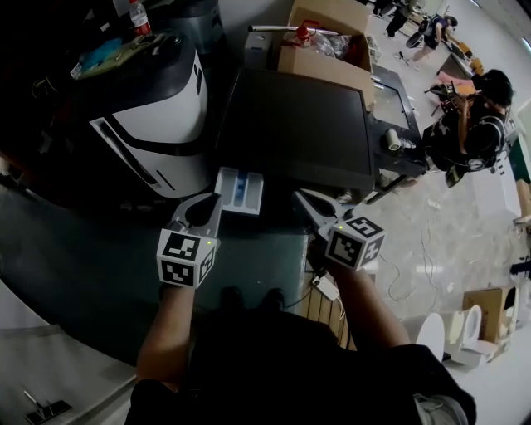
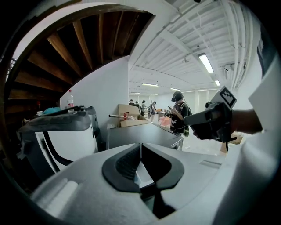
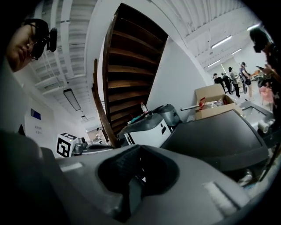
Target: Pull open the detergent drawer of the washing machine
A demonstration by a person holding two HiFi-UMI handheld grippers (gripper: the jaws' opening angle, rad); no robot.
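Note:
The washing machine (image 1: 299, 124) shows its dark flat top in the head view. Its white detergent drawer (image 1: 239, 189), with a blue compartment inside, sticks out from the machine's front left corner. My left gripper (image 1: 216, 197) hovers just left of the drawer with its jaws together and nothing between them. My right gripper (image 1: 299, 195) hangs near the machine's front edge, to the right of the drawer, also shut and empty. In the left gripper view the left gripper (image 2: 140, 145) points over the machine's top (image 2: 140, 134). The right gripper (image 3: 139, 148) looks along the dark lid (image 3: 215, 136).
A white-and-black appliance (image 1: 158, 124) stands left of the machine, with a bottle (image 1: 139, 17) on top. An open cardboard box (image 1: 328, 50) sits behind the machine. People (image 1: 477, 116) stand at the far right. Cables and white fixtures (image 1: 465, 332) lie on the floor at the right.

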